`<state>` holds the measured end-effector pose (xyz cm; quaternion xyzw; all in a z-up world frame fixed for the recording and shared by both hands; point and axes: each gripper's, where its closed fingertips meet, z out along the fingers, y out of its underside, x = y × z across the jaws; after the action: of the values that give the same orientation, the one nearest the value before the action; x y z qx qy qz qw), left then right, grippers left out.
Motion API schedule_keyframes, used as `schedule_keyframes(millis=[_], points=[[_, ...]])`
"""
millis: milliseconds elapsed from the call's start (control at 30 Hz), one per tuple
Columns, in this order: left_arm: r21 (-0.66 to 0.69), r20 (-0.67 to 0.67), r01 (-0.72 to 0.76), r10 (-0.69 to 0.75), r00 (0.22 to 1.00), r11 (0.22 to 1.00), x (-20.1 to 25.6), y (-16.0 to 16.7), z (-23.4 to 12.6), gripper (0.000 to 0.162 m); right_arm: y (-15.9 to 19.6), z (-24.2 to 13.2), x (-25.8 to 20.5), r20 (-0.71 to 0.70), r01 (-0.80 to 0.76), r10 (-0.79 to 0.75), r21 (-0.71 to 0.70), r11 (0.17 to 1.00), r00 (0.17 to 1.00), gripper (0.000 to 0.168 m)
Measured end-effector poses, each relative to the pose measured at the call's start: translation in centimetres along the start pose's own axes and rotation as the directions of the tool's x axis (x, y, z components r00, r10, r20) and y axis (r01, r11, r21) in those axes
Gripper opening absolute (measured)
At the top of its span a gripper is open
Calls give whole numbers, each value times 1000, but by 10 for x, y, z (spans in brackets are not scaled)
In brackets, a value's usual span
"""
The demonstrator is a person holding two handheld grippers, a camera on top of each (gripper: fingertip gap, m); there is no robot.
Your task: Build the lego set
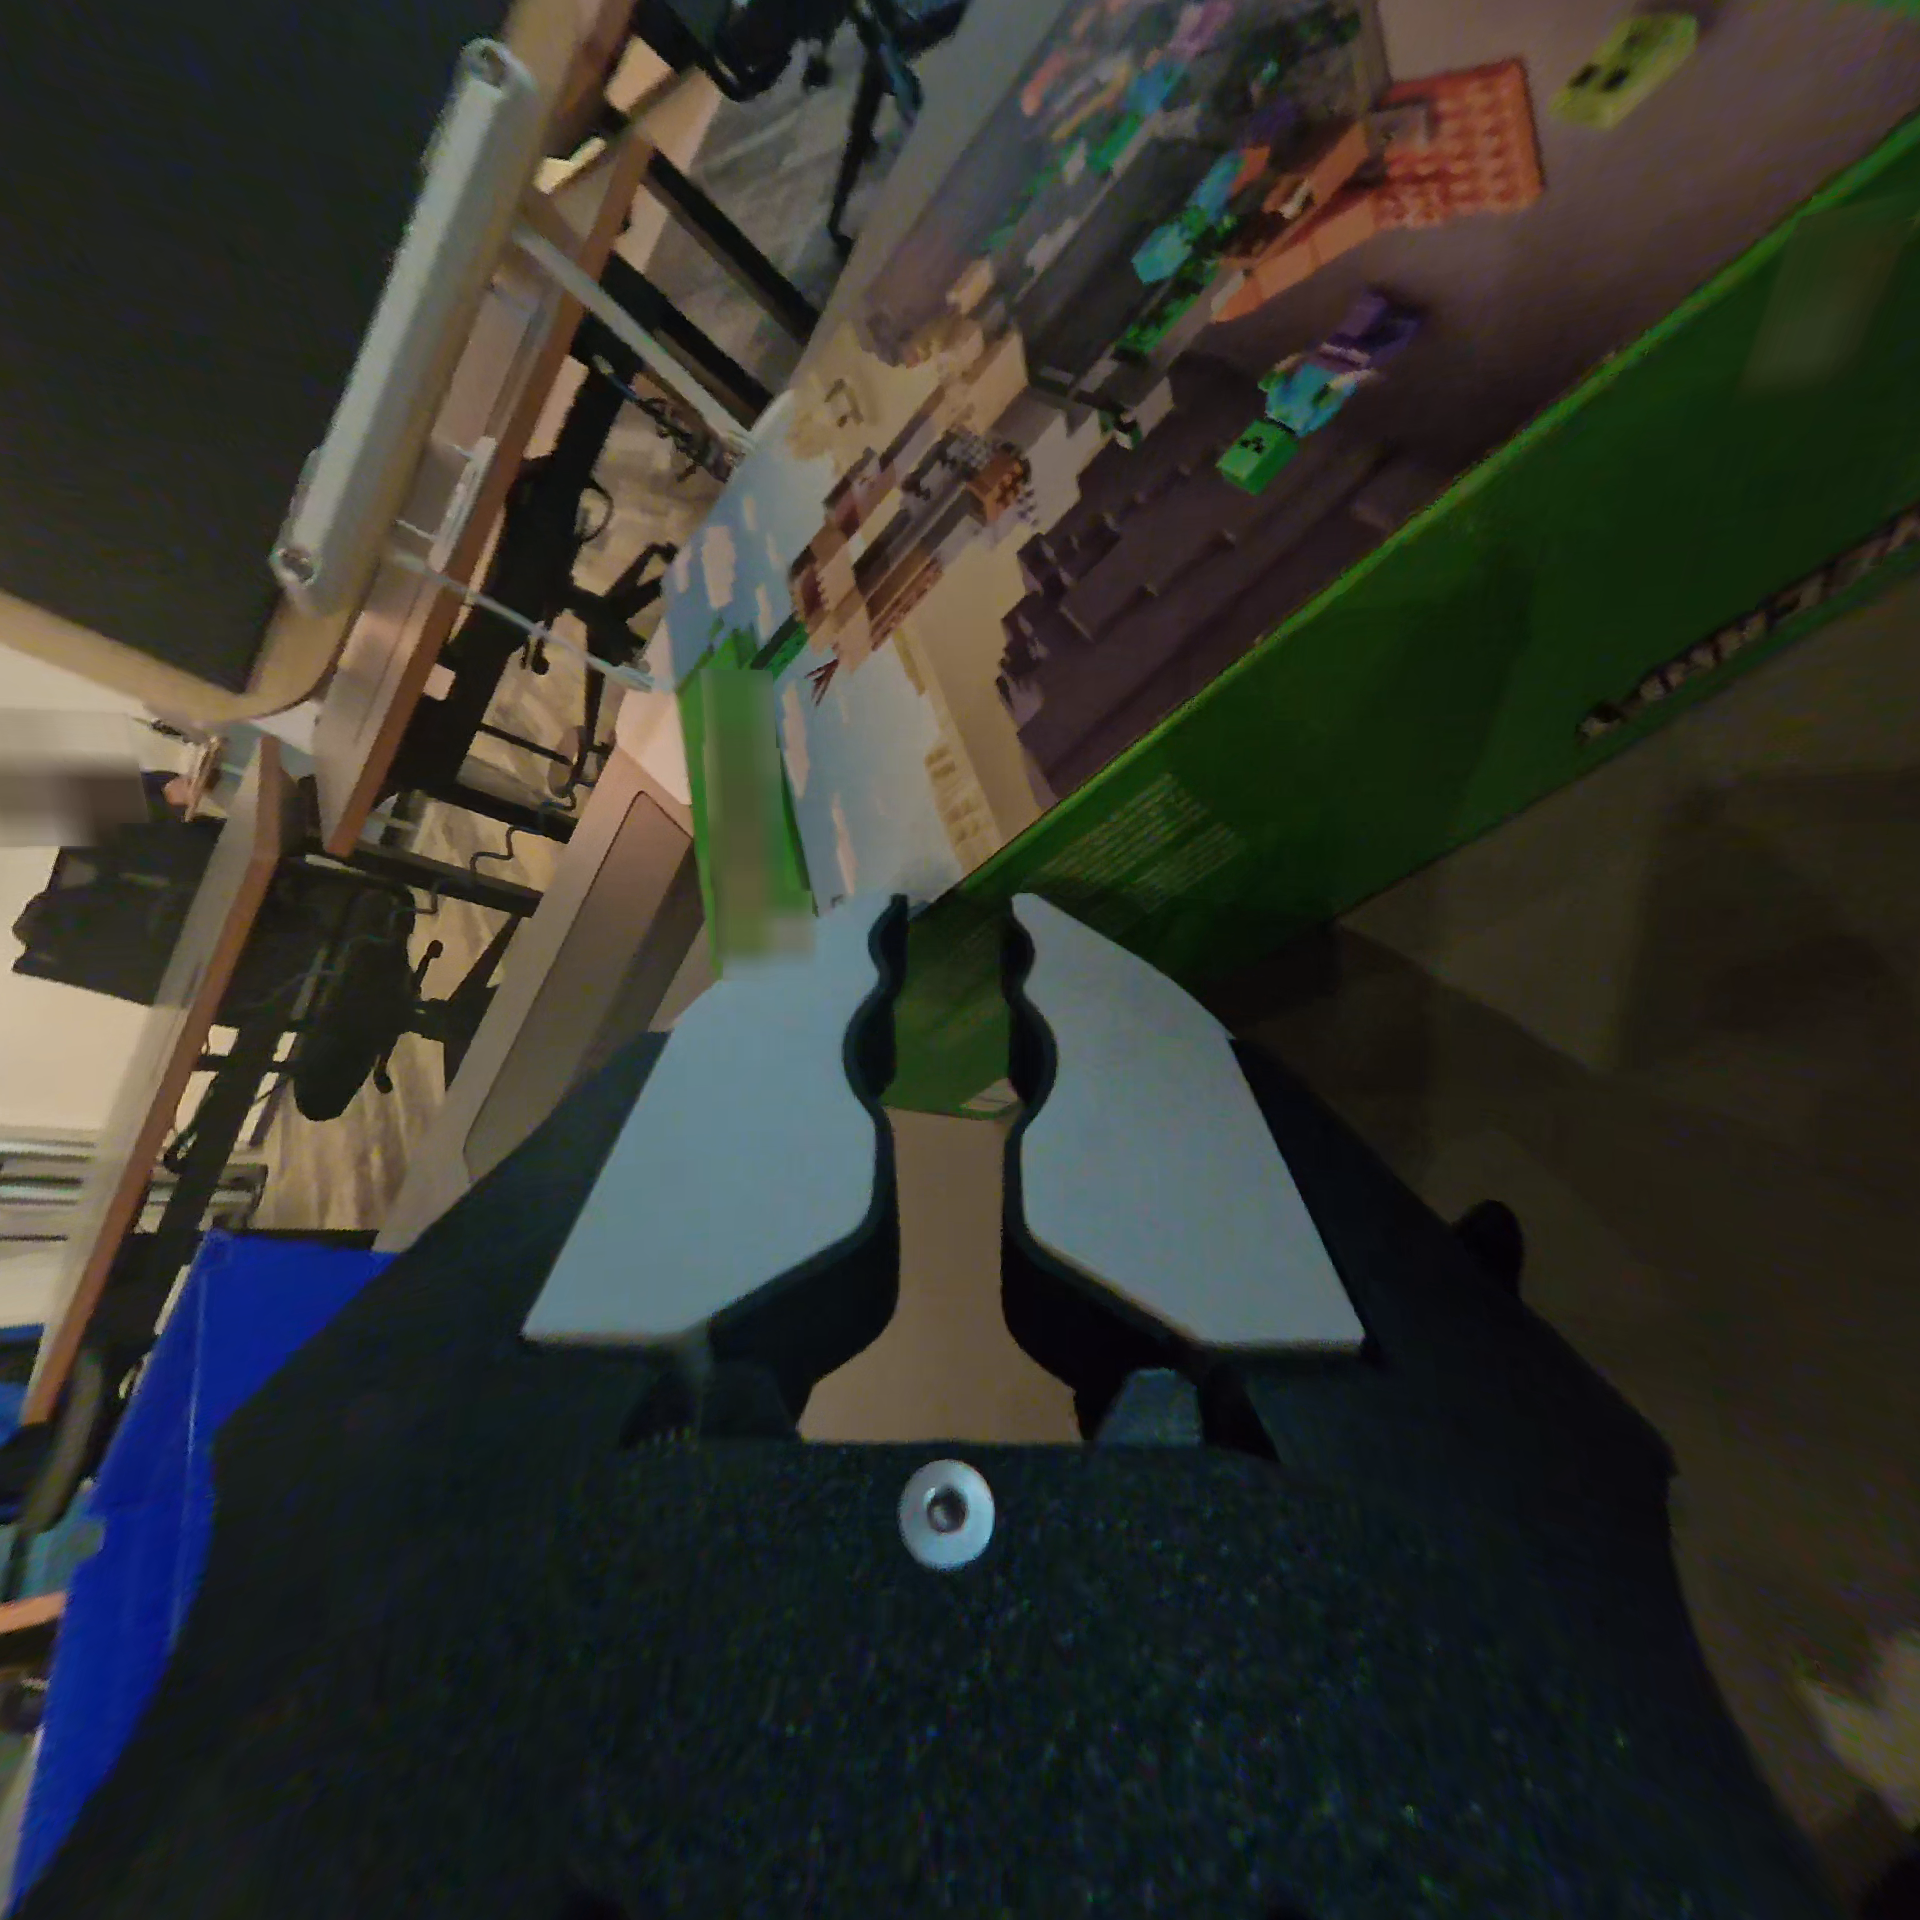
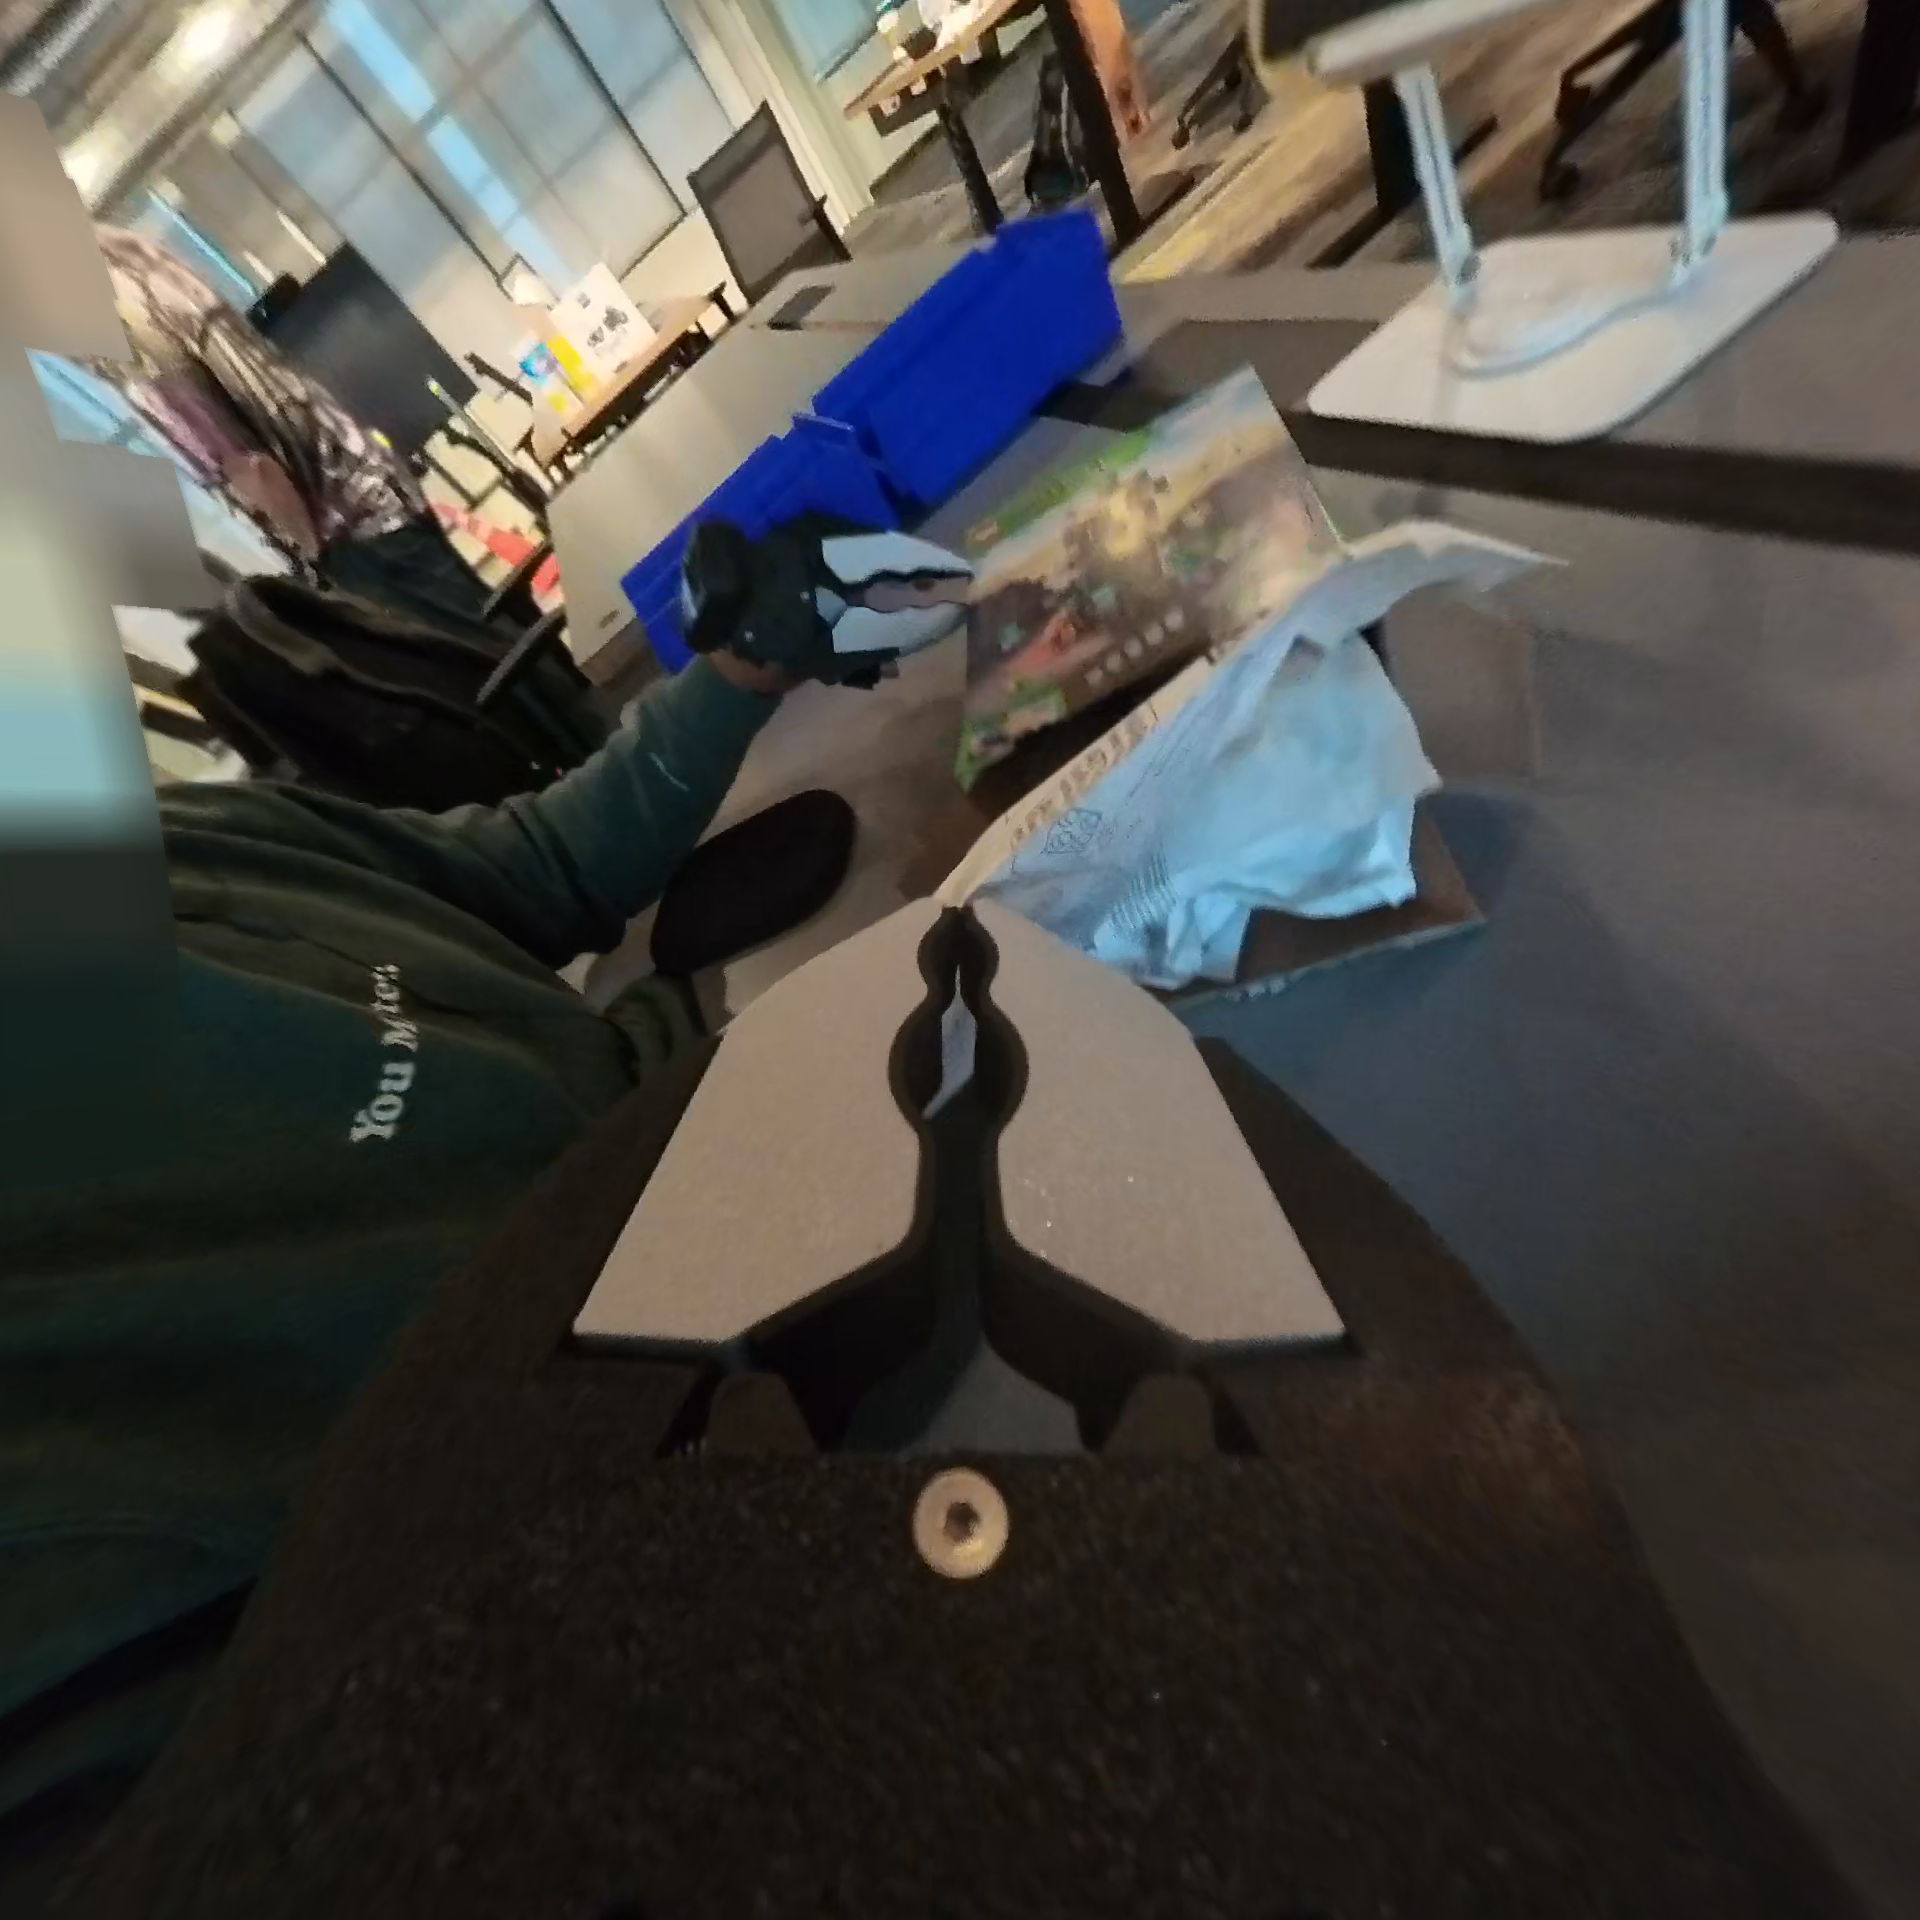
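So the lego box (image 1: pixel 1299 499) is tipped up on its green edge on the worktop (image 1: pixel 1662 1143), and my left gripper (image 1: pixel 954 935) sits at its corner, jaws released with the corner edge between them, probably to steady it for opening. My right gripper (image 2: pixel 961 940) has its jaws clenched on a thin bit of the white paper bag (image 2: pixel 1247 790). No loose bricks visible, and I can't tell what's inside the bag.
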<state>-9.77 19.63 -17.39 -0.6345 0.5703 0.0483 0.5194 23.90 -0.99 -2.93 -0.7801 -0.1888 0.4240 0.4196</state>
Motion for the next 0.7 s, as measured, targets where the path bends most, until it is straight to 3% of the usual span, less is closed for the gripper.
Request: schedule_keyframes(millis=[300, 500, 700], points=[[95, -48, 191, -187, 981, 977, 3, -4, -20, 17, -56, 27, -40, 17, 74, -74, -2, 997, 997, 0], [146, -110, 265, -251, 962, 953, 15, -9, -38, 16, -100, 54, -63, -66, 154, -154, -9, 988, 986, 0], [188, -145, 329, -305, 941, 925, 25, -12, -52, 16, -141, 129, -75, -117, 203, -220, -142, 969, 968, 0]])
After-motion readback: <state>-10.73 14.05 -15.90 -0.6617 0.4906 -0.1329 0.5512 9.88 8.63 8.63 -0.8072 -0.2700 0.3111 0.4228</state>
